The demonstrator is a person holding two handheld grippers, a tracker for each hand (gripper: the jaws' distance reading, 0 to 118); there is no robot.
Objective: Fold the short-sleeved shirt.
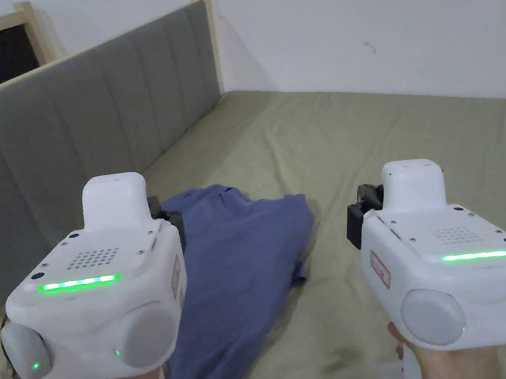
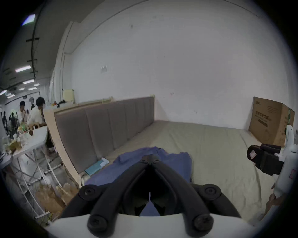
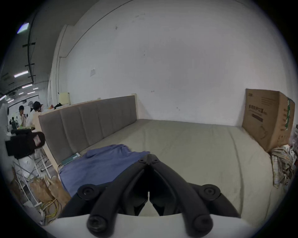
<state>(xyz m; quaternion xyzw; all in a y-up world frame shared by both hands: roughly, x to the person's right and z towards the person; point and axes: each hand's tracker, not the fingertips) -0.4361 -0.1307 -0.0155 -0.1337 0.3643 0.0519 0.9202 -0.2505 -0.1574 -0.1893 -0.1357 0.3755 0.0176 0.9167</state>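
- The blue short-sleeved shirt (image 1: 238,259) lies crumpled on the olive-green bed (image 1: 391,140), near the padded grey headboard (image 1: 64,136). Its near end is cut off by the lower frame edge in the head view, and its left part is hidden behind the left device body.
- Sleeves and collar cannot be told apart in the bunched cloth; one raised fold shows at the far end in the right gripper view.
- The left hand-held gripper (image 2: 150,158) is held above the shirt, its jaws brought together at the tips with nothing between them. In the head view its white housing covers the jaws almost wholly.
- The right hand-held gripper (image 3: 149,157) is held above bare bed sheet just to the right of the shirt, jaws likewise closed tip to tip and empty. Whether either gripper touches the cloth cannot be told.
- The hands holding the devices are cut off at the bottom of the head view.
- A cardboard box (image 3: 267,119) stands at the far right of the bed, its right side cropped by the lens rim; beside it lies a checked cloth (image 3: 280,167), partly out of frame.
- A flat teal item (image 2: 96,165) lies between shirt and headboard; what it is cannot be made out.
- People (image 2: 34,112) stand in the background beyond the headboard, small and blurred.
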